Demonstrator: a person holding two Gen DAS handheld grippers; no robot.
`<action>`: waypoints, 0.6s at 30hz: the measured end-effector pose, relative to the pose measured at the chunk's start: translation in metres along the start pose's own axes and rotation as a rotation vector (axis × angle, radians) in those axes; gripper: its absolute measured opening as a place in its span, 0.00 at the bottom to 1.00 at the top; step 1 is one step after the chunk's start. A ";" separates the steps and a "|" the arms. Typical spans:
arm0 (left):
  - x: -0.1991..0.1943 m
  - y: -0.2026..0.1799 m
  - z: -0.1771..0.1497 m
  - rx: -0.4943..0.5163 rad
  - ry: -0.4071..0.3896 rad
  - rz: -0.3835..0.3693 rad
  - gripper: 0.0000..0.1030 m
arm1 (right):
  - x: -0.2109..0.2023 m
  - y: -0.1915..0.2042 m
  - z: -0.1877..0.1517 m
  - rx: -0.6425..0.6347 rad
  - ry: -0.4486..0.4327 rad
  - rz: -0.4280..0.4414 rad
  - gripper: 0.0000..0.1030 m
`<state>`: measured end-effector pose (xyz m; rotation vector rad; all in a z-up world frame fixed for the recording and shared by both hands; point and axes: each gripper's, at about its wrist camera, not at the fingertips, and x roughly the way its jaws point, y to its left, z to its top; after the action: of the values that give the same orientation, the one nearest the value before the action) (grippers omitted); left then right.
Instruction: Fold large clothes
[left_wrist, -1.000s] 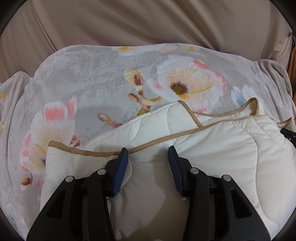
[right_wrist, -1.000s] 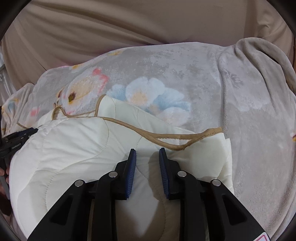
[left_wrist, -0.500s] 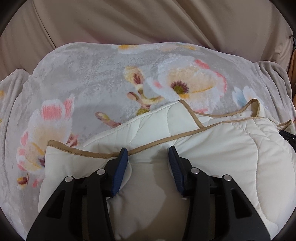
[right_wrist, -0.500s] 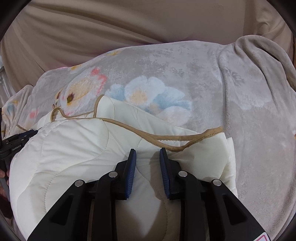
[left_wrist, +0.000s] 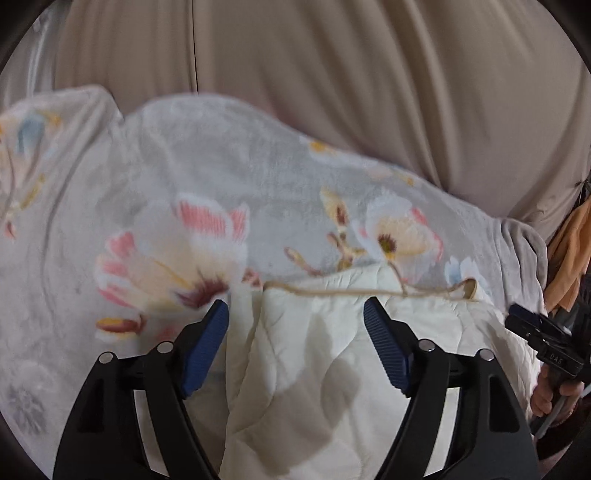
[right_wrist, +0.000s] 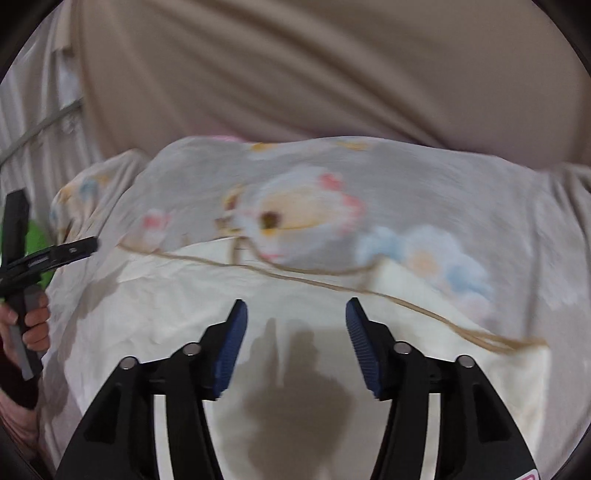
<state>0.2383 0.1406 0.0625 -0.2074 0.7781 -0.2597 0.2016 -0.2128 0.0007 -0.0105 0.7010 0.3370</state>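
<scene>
A cream quilted garment (left_wrist: 332, 369) with tan piping lies folded on a grey floral blanket (left_wrist: 184, 184). My left gripper (left_wrist: 295, 314) is open wide and empty, raised above the garment's left edge. In the right wrist view the same garment (right_wrist: 166, 314) fills the lower half, its piping running diagonally to the right. My right gripper (right_wrist: 295, 314) is open and empty above it. Each gripper shows at the edge of the other's view, held by a hand (right_wrist: 29, 325).
The floral blanket (right_wrist: 424, 192) covers the bed on all sides of the garment. A beige curtain (left_wrist: 369, 92) hangs behind the bed. An orange cloth (left_wrist: 569, 258) shows at the far right of the left wrist view.
Both grippers have opened, let go of the cream garment and pulled back and up. The garment now lies flatter on the blanket.
</scene>
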 end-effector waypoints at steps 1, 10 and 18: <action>0.008 0.003 -0.002 -0.008 0.030 -0.014 0.71 | 0.012 0.012 0.005 -0.032 0.015 0.002 0.55; 0.039 -0.005 -0.012 0.060 0.065 -0.010 0.13 | 0.117 0.052 0.015 -0.110 0.225 -0.019 0.08; 0.024 -0.029 0.007 0.161 -0.046 0.043 0.10 | 0.088 0.050 0.035 -0.108 0.049 -0.053 0.02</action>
<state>0.2556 0.1065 0.0592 -0.0448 0.7120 -0.2751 0.2706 -0.1346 -0.0234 -0.1402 0.7290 0.3241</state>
